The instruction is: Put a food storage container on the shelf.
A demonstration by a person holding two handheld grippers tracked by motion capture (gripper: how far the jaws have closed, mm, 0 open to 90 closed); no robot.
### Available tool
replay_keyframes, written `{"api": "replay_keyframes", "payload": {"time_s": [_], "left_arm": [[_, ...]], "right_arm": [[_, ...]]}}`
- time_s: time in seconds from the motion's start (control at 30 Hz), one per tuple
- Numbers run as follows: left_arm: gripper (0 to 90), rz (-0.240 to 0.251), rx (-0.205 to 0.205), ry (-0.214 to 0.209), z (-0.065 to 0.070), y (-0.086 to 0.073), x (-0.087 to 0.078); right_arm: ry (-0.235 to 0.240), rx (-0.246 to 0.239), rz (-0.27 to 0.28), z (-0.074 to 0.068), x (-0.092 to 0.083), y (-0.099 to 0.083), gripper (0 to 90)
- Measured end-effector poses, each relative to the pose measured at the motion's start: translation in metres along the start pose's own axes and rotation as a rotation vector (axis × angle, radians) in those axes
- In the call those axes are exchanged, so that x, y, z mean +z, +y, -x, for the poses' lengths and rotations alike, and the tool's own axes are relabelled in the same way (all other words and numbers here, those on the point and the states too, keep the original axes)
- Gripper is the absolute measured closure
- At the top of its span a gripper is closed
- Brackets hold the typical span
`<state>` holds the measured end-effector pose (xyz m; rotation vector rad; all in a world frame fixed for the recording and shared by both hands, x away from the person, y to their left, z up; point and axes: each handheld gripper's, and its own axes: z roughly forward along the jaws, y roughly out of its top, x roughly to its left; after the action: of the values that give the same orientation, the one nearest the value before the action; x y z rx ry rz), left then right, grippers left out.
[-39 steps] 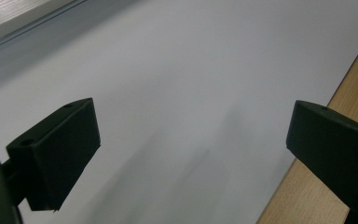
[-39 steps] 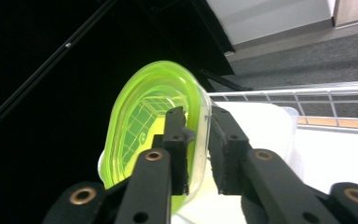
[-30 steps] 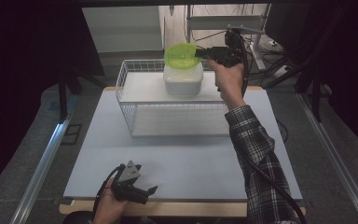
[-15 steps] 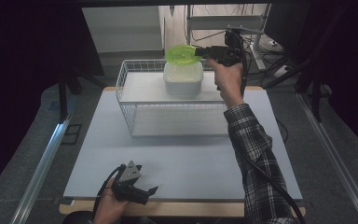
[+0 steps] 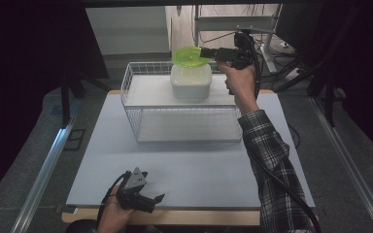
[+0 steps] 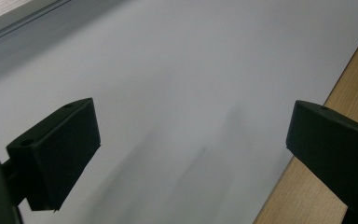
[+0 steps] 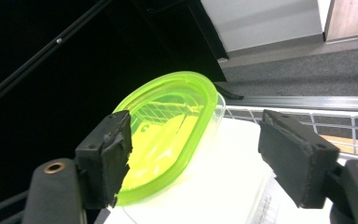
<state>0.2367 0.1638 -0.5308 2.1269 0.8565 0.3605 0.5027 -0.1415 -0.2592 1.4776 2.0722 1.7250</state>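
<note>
A small clear tub with a bright green lid (image 5: pixel 190 56) rests tilted on top of a white lidded container (image 5: pixel 190 83) inside the wire basket (image 5: pixel 184 119). My right gripper (image 5: pixel 209 52) is level at the lid's right rim. Its jaws have just been opening. In the right gripper view the green lid (image 7: pixel 168 126) lies between the spread jaws of the right gripper (image 7: pixel 196 140), close to the left pad, and the pads do not press on it. My left gripper (image 5: pixel 151 186) stands open over the white mat near the front edge, and the left gripper (image 6: pixel 191 135) has nothing between its jaws.
The white mat (image 5: pixel 199 165) covers the table, with a wooden edge (image 5: pixel 199 217) in front. Behind the basket stand a metal frame and cables (image 5: pixel 252 29). Rails run along both sides of the table.
The right gripper's jaws have spread apart off the green lid's rim. The lid stays on the white container. Neither hand has shifted.
</note>
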Motion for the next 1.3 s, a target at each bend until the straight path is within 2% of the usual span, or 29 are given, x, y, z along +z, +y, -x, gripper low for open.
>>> {"api": "replay_keyframes", "payload": {"time_s": [0.4,0.7,0.9,1.07,1.3], "left_arm": [[2.3,-0.003,-0.003,0.001,0.000,0.000,0.000],[2.3,0.001,-0.007,-0.002,0.000,0.000,0.000],[2.2,0.012,-0.015,-0.008,0.000,0.000,0.000],[1.9,0.020,-0.023,-0.016,-0.001,0.000,0.000],[1.7,0.023,-0.025,-0.018,-0.001,0.000,0.000]], "right_arm": [[0.050,-0.092,-0.013,0.000,-0.014,-0.017,15.6],[0.029,-0.189,-0.034,-0.004,-0.025,-0.033,10.1],[0.018,-0.258,-0.052,-0.006,-0.031,-0.047,7.8],[0.032,-0.281,-0.059,-0.005,-0.038,-0.061,6.4],[0.041,-0.331,-0.100,-0.005,-0.045,-0.091,4.2]]}}
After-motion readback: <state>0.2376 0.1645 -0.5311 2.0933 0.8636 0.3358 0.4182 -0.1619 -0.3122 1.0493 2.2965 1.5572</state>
